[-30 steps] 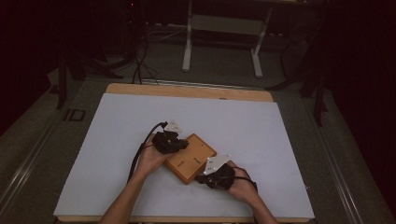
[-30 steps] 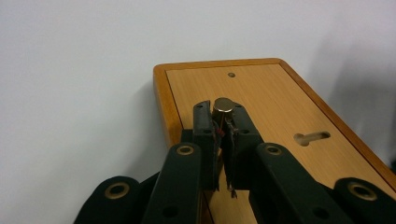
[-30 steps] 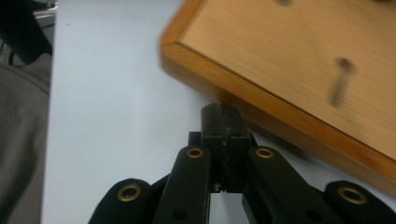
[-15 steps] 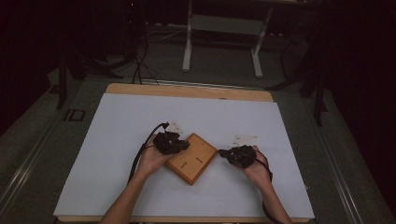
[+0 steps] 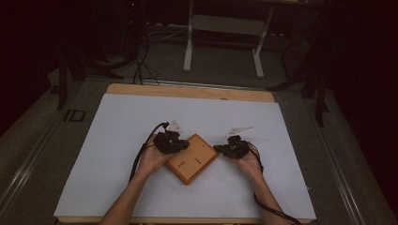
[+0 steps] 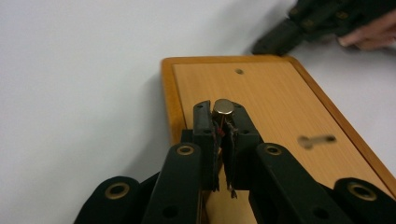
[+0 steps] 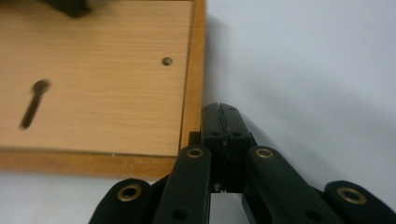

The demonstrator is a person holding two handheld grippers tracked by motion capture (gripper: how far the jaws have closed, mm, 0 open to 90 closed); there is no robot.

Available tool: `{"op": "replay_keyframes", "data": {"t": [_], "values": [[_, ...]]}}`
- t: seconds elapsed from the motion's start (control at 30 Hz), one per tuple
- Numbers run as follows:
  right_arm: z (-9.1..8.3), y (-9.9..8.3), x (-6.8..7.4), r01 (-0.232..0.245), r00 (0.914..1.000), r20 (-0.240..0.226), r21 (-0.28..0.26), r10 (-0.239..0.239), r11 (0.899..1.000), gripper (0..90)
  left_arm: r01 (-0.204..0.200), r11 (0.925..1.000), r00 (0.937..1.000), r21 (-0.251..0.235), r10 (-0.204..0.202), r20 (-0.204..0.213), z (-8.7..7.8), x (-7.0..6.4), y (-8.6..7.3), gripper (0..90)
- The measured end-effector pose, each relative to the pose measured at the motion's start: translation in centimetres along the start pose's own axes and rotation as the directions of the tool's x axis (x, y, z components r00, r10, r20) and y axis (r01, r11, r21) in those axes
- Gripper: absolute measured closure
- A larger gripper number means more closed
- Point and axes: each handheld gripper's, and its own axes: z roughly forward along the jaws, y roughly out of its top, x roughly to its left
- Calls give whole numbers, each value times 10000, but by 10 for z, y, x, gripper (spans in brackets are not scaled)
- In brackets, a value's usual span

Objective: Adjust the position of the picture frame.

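The small metal peg [image 6: 223,106], a short silvery cylinder with a flat round top, sits pinched upright between the tips of the left gripper [image 6: 223,122], whose jaws are clenched on it over the near-left part of the wooden board [image 6: 271,100]. The board is light wood with a darker raised rim, lying cornerwise on the white tabletop [image 5: 117,140] just in front of the person. Its face carries a small round hole [image 6: 239,72] towards the far end and a keyhole-shaped slot [image 6: 316,139] off to the right, blurred here. My read: this is the carrying step, peg in hand and not yet seated. The next move calls for lining the peg up plumb over a hole and lowering it straight, without tipping. Out to the right, the right gripper [image 7: 222,110] rests on the tabletop just beside the board's right edge, jaws pressed together on nothing. From above, both hands flank the board, left gripper [image 5: 172,141] over it, right gripper [image 5: 231,149] beside its right corner.
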Motion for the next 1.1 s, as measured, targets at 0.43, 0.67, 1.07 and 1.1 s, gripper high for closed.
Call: {"op": "replay_keyframes", "data": {"t": [0.43,0.67,1.07,1.1], "values": [[-20,-18,26,-495,9917,-1184,30,495,9988,900,-616,9976,9981,-315,615,-68,7,-10,6,849],[-37,-24,33,-388,9948,-942,68,393,9992,900,-857,9936,9952,-733,889,416,18,-12,8,849],[-41,-27,31,-316,9981,-533,-68,312,9995,900,-810,9925,9947,-911,863,565,38,-6,8,847],[-41,-27,32,-264,9985,-478,-113,258,9996,900,-842,9921,9947,-926,892,513,39,-6,9,847]]}}
